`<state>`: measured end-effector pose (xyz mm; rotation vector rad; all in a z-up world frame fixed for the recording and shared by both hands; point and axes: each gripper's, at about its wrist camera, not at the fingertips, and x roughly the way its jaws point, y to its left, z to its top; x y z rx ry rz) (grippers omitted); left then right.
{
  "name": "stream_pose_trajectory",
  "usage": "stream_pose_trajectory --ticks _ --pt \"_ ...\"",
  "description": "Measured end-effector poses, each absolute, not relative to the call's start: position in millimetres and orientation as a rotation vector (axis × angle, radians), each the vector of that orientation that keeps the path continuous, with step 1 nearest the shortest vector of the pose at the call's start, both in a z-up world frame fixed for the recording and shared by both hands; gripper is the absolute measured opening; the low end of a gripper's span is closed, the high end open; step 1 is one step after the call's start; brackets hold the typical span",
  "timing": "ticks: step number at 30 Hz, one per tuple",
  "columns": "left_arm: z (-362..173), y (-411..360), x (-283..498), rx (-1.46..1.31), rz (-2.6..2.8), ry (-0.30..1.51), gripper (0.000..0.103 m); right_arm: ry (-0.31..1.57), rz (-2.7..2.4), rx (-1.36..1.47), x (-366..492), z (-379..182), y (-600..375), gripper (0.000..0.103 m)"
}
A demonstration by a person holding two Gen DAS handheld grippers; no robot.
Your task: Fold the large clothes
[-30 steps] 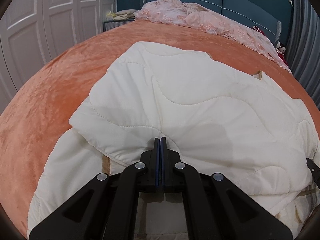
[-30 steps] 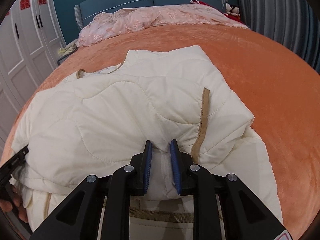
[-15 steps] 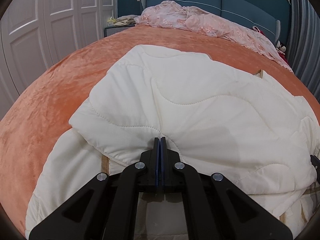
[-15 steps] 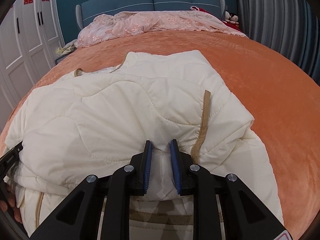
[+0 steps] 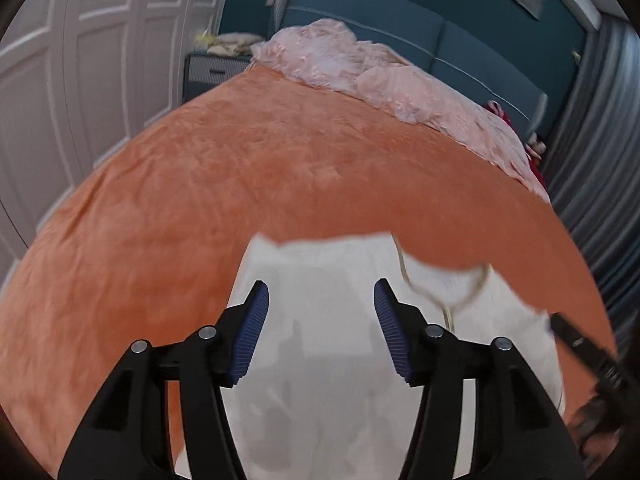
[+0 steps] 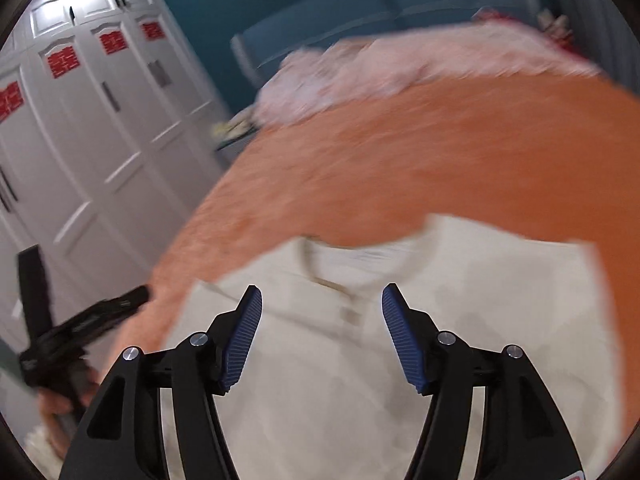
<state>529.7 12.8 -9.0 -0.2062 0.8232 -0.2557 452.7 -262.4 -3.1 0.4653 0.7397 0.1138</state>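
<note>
A cream quilted jacket [image 5: 340, 360] lies on the orange bedspread [image 5: 240, 184], its tan-trimmed collar [image 5: 452, 292] toward the far side. It also shows in the right wrist view [image 6: 460, 340], blurred by motion. My left gripper [image 5: 321, 332] is open and empty above the jacket. My right gripper [image 6: 322, 338] is open and empty above the jacket near the collar [image 6: 344, 292]. The left gripper's body shows at the left edge of the right wrist view [image 6: 80, 332].
A pink lace cover [image 5: 384, 76] lies bunched along the blue headboard [image 5: 400, 24]. White wardrobe doors [image 5: 80, 72] stand on the left, a nightstand [image 5: 212, 72] beside the bed, and grey curtains [image 5: 600, 160] on the right.
Both grippers have let go of the jacket's folded edge, opened wide and lifted back. The jacket now lies folded over and flatter, with the collar on top. Both views are motion-blurred.
</note>
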Motion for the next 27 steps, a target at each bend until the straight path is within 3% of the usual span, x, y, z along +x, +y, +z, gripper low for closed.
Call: stream_pose_trajectory --ticks 5,12,13,14,16,21,27 --pt "-59.0 -11.0 593.4 -0.154 -0.197 0.933 0.050 0.834 0.116 0.483 553.7 -43.3 -228.2 0.062" --pt "-108.0 -24.4 600.6 -0.028 -0.128 0.893 0.049 0.990 0.126 0.392 597.2 -107.8 -193.2 0.060" --pt "-110.6 -25.5 598.7 -0.018 -0.121 0.875 0.049 0.958 0.132 0.373 592.5 -110.2 -190.2 0.042" --pt "-111.7 -25.6 597.1 -0.016 -0.117 0.861 0.049 0.946 0.157 0.372 590.1 -110.7 -188.1 0.012" --pt "-115.4 -25.0 593.2 -0.018 -0.110 0.832 0.049 0.910 0.159 0.361 585.0 -110.1 -187.0 0.003" --pt "-118.6 -17.0 588.1 -0.061 -0.112 0.803 0.049 0.814 0.088 0.356 566.2 -111.8 -190.9 0.001" --pt "-122.4 -27.4 587.6 -0.007 -0.077 0.786 0.049 0.847 0.057 0.354 579.7 -125.2 -188.1 0.001"
